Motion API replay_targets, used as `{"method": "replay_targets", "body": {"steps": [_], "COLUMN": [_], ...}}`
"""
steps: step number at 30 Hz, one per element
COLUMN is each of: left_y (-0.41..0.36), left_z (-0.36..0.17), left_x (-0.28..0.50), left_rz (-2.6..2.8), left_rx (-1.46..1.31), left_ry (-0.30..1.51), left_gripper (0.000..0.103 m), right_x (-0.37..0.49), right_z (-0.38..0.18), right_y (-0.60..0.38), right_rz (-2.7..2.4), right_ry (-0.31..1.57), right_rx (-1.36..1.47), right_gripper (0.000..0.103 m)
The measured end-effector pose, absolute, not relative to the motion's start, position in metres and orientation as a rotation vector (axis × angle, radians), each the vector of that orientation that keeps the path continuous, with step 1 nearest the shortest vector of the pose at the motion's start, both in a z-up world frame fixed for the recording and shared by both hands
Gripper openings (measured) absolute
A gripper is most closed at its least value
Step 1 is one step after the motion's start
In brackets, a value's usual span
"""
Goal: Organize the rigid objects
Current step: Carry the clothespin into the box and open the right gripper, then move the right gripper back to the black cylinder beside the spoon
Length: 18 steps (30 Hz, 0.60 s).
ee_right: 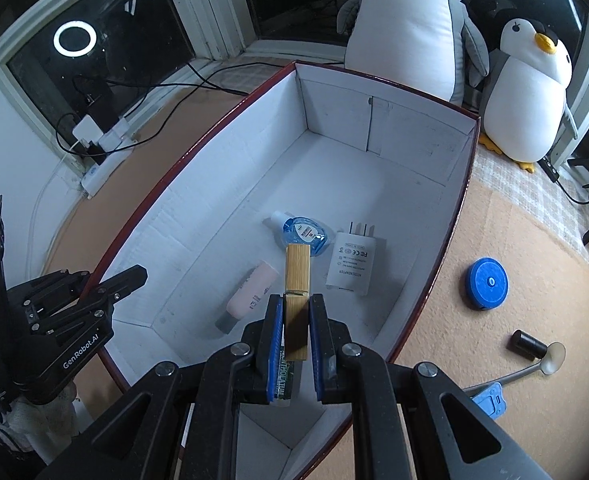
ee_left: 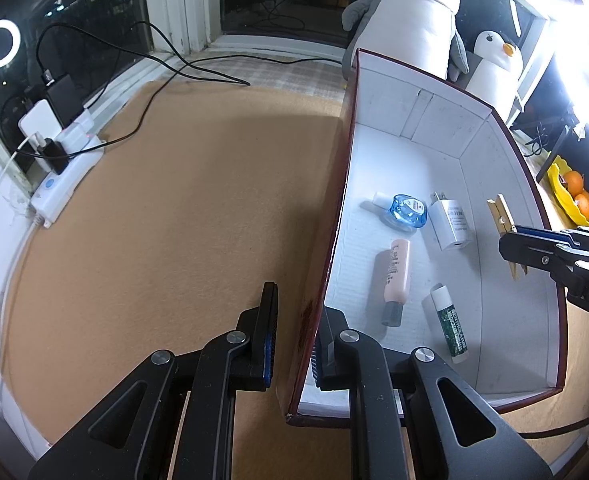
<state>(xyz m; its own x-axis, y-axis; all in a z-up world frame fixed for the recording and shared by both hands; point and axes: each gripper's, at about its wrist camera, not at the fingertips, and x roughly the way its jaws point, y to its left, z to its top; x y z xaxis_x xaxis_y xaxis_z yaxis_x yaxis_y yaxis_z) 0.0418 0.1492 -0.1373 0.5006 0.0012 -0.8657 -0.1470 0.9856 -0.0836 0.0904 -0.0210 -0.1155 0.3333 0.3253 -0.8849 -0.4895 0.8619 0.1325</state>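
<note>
A: What is the right gripper [ee_right: 296,334] doing?

B: Its jaws are clamping a wooden clothespin [ee_right: 296,300], which is hanging over the inside of the box [ee_right: 198,160], above the near end of the floor. The lip balm tube [ee_left: 450,326] is lying almost directly below it.

A: And the left gripper [ee_left: 294,340]?

B: Its jaws are straddling the box's left wall near the near corner, one finger outside, one inside. They are standing narrowly apart, and I cannot tell whether they are actually pinching the wall; it looks like bracing.

A: How should the drop go?

B: I would be lowering the clothespin close to the floor before parting the jaws, and aiming toward a bare patch along the right wall, so it is not bouncing off the tube. The left should be keeping the wall steady meanwhile.

A: What else is lying inside?

B: A pink tube [ee_right: 250,294] toward the left wall, a blue bottle [ee_right: 304,234] and a white charger [ee_right: 352,262] around the middle; the far end is bare.

A: And outside?

B: The box is sitting on a tan mat [ee_left: 174,200]. Beyond the right wall, a blue disc [ee_right: 487,283] and a suction-cup tool [ee_right: 534,354] are waiting on it. Two plush penguins [ee_right: 530,92] are standing past the far edge, with a power strip [ee_left: 64,176] along the left edge by dark windows.
</note>
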Motion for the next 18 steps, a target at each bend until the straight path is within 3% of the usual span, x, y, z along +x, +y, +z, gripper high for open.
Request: {"method": "replay_targets", "body": {"steps": [2, 3, 18], "left_y": [0.149, 0.149, 0.15], "left_z": [-0.137, -0.137, -0.14], "left_x": [0.042, 0.042, 0.043], "left_rz": [0.09, 0.09, 0.09], "left_rx": [-0.153, -0.153, -0.146], "left_ry": [1.043, 1.043, 1.048], "left_gripper": [0.014, 0.014, 0.014], "right_x": [0.091, 0.091, 0.085], "right_z": [-0.115, -0.113, -0.094], "right_y": [-0.022, -0.023, -0.041], "right_rz": [0.53, 0.527, 0.522], "right_ry": [1.106, 1.094, 1.039], "right_rx": [-0.162, -0.16, -0.11], "right_gripper": [0.04, 0.044, 0.045]}}
